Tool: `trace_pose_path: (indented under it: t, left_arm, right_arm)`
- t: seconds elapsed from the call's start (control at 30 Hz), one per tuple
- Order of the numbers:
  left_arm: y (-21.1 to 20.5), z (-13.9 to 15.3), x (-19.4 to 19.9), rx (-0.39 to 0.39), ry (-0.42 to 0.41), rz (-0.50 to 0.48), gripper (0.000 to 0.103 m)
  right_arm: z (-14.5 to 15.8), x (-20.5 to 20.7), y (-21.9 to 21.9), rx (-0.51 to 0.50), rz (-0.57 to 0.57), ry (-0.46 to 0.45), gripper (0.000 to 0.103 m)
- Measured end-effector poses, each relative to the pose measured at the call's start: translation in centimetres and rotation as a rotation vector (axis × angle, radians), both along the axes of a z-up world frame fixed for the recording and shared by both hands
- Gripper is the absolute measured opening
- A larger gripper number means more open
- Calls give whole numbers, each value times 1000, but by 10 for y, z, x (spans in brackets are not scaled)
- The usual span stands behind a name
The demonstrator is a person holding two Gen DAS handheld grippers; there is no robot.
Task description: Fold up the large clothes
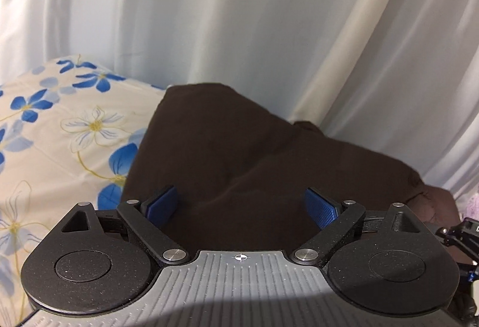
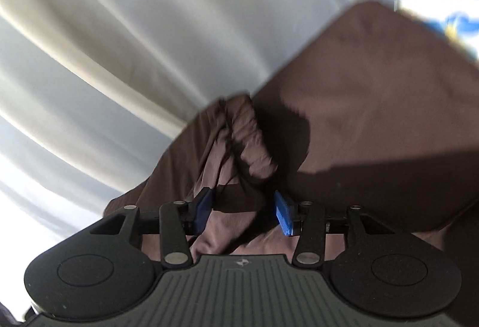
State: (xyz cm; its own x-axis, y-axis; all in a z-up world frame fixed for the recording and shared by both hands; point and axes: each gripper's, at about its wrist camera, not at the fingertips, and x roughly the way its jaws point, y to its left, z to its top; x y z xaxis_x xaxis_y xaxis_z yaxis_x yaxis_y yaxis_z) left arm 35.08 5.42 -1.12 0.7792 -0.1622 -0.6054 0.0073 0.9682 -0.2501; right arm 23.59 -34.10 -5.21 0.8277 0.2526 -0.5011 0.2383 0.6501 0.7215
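Both jaws stand apart – left gripper (image 1: 241, 204) above the brown garment (image 1: 239, 153), right gripper (image 2: 242, 211) around its bunched waistband (image 2: 239, 141) – so the fold may spring loose.

The left claw (image 1: 241, 205) is matte black plastic with a speckled finish. Two round discs flank a grey ribbed centre plate, which bears a small white crosshair mark. Black link arms run forward from silver rivets, and smaller silver pins cap the outer brackets, each with a triangular cut-out. Its fingertips (image 1: 321, 207) carry blue pads with a fine grid texture. The right claw (image 2: 242, 211) has the same build, with blue pads and a faint emblem on its ribbed plate.
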Motion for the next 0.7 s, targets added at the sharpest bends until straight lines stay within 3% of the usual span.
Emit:
trace_pose_path:
  t: [0.03,0.07,0.13,0.23,0.3,0.43,0.57,0.7]
  left_arm:
    - [-2,-2,1,14,-5,-2,96]
    - [-2,-4,2,20,-9,-6,96]
    - [1,-3,2,10,-20,-12,96]
    - [12,2,-3,-8,-30,23,96]
    - [17,0,-1,-19,-22,28,96]
    - [16,-13,3,31,-10,11,96]
    - [15,-22,2,48,-10,14,96]
    - [8,-25,-2,91,-25,13,97]
  right_arm:
    - [-1,2,3,-11,2,0,44]
    - [0,2,5,-26,4,5,30]
    - [4,-2,6,-18,9,-4,19]
    - [5,-14,5,-31,1,-9,19]
    - [-6,-16,12,-116,25,41,21]
    - [-4,-32,14,-120,35,13,29]
    - [-5,-52,2,20,-9,-7,51]
    - [-23,-49,0,170,-26,63,54]
